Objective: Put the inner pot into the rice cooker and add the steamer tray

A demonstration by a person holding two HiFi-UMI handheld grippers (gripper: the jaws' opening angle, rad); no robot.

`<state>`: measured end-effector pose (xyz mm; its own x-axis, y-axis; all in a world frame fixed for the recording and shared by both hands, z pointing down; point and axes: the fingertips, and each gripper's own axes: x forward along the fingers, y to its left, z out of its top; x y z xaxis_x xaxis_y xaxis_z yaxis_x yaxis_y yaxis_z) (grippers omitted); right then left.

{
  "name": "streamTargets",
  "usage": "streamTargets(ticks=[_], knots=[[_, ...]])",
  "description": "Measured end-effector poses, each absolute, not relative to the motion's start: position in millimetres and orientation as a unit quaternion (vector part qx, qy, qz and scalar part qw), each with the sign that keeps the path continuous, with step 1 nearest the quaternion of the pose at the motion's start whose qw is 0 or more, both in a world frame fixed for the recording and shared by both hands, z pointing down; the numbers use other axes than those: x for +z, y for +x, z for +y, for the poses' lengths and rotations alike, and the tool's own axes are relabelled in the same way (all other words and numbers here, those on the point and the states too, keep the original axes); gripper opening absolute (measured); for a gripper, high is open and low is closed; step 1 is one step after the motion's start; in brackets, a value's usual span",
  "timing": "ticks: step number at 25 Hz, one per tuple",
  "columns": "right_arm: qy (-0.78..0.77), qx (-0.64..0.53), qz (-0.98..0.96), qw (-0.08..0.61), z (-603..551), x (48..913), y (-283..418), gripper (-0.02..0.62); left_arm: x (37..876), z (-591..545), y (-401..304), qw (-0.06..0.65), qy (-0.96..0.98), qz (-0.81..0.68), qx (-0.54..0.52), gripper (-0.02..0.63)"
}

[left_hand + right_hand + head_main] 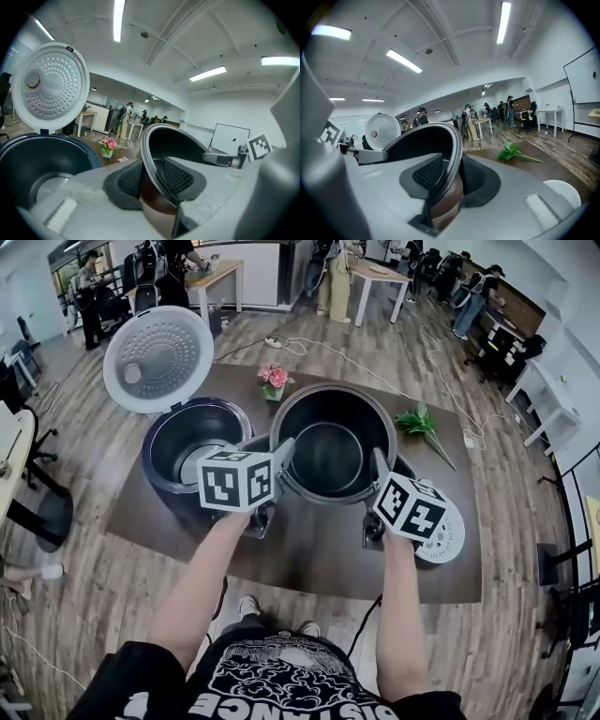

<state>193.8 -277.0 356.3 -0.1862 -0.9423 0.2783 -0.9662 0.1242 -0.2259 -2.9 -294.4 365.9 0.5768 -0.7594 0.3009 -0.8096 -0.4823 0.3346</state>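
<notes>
So: left gripper (152, 179) and right gripper (450, 174) both narrowed, clamped on opposite sides of inner pot (330, 454) rim. Pot held just right of rice cooker (159, 451); lid (157, 357) up, cavity vacant. Nothing placed yet. Left to do: pot in, then steamer tray (448, 538), lying near right on table (319, 559). Count: one pot, one cooker, one tray, two grippers.

An open-plan office: white desks (380, 273), whiteboard (230, 138), ceiling strip lights (118, 18).
</notes>
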Motion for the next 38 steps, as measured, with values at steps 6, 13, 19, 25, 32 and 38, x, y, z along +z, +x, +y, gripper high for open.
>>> streamTargets(ticks=[6, 13, 19, 25, 32, 38], knots=[[0.612, 0.148, -0.776, 0.022, -291, 324, 169, 0.109, 338, -296, -27, 0.205, 0.850, -0.484, 0.030, 0.138], [0.584, 0.126, -0.802, 0.009, -306, 297, 137, 0.110, 311, -299, -59, 0.183, 0.840, -0.511, 0.011, 0.138], [0.554, 0.100, -0.827, 0.003, -316, 272, 101, 0.112, 286, -295, -96, 0.163, 0.822, -0.546, -0.013, 0.135], [0.520, 0.091, -0.849, -0.002, -321, 261, 59, 0.114, 274, -286, -134, 0.152, 0.802, -0.577, -0.026, 0.133], [0.471, 0.087, -0.878, 0.004, -324, 259, 2, 0.115, 272, -268, -187, 0.149, 0.769, -0.621, -0.038, 0.132], [0.435, 0.092, -0.896, 0.014, -325, 267, -47, 0.115, 281, -254, -231, 0.154, 0.743, -0.650, -0.044, 0.132]])
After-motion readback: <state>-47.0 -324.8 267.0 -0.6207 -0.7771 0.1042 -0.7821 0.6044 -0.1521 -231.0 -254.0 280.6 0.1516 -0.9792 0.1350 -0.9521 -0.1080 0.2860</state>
